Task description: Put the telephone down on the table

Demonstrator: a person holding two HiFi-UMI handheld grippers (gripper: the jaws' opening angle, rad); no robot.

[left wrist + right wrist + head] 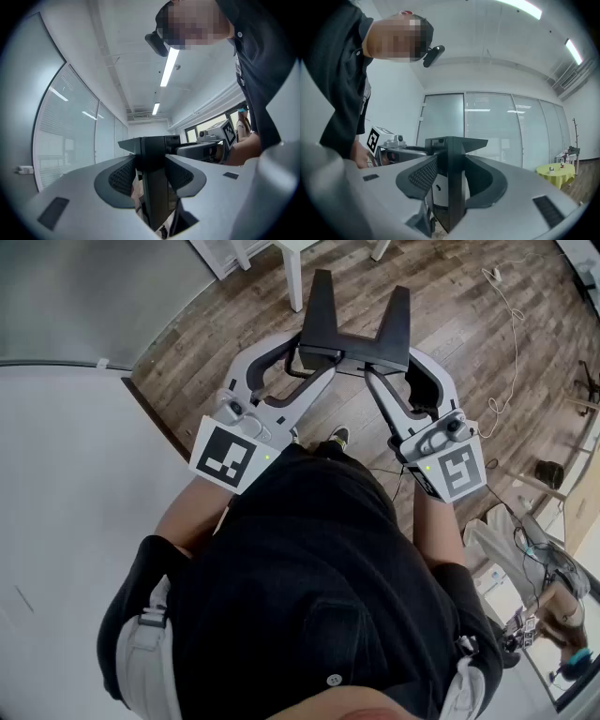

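Observation:
The black telephone (354, 334) hangs in the air over the wood floor, its two prongs pointing away from me. My left gripper (309, 360) is shut on its left end and my right gripper (389, 362) is shut on its right end. In the left gripper view the telephone (154, 197) shows as a dark upright slab between the ribbed pads (123, 177) of the left gripper (152, 173). The right gripper view gives the same picture: the telephone (457, 192) is clamped in the right gripper (450, 178). Both grippers are level, in front of my chest.
A white table (56, 521) fills the left side of the head view, its edge close to my left arm. White furniture legs (292, 277) stand ahead, and a cable (511, 306) lies on the floor at right. Glass partitions surround the room; a small yellow table (555, 171) stands far off.

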